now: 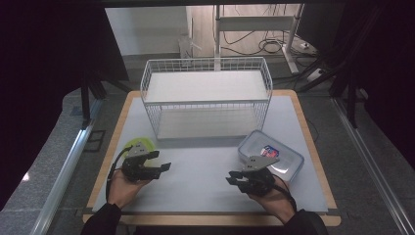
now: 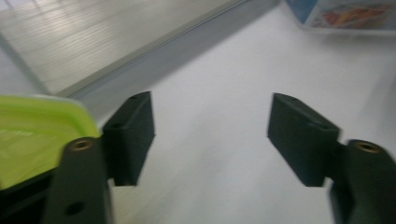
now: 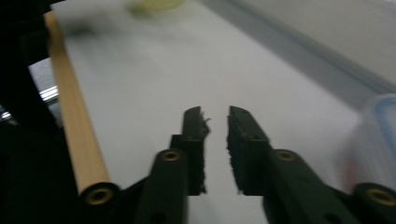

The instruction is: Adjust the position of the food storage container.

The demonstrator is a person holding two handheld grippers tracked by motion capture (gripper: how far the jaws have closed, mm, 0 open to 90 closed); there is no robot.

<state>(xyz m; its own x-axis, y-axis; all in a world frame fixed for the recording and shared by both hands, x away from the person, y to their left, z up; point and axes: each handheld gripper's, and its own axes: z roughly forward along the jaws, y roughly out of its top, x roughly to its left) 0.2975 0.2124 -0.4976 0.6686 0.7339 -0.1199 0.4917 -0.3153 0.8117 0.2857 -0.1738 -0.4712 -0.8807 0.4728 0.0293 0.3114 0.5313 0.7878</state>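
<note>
Nearest the person, both grippers hover low over the grey mat on the wood-edged tabletop (image 1: 313, 147), pointing inward at each other. Left gripper (image 1: 165, 167): jaws spread wide, nothing between them, bare mat in the gap in the left gripper view. Right gripper (image 1: 231, 179): jaws nearly pressed together with a thin slit left, gripping nothing; the right gripper view is motion-blurred. No earlier frame, so no read on direction of travel. Just behind the left gripper, partly hidden by its body, lies the lime-green round plastic lid (image 1: 132, 145); in the left gripper view it (image 2: 32, 135) sits flat on the mat just outside the left-hand jaw, not in the gap. Just behind the right gripper is the clear rectangular plastic food container with blue-trimmed lid (image 1: 279, 155), flat on the mat, a printed packet visible inside; its edge shows at the right in the right gripper view (image 3: 380, 135). My read: both are light, stiff, smooth plastic, likely to skate on the mat if pushed. Take the green lid by its rim edge; take the container across a short side wall or at the lid lip, as it looks too wide to span lengthwise. Farthest back: white wire two-tier rack (image 1: 205, 100), both shelves bare.
</note>
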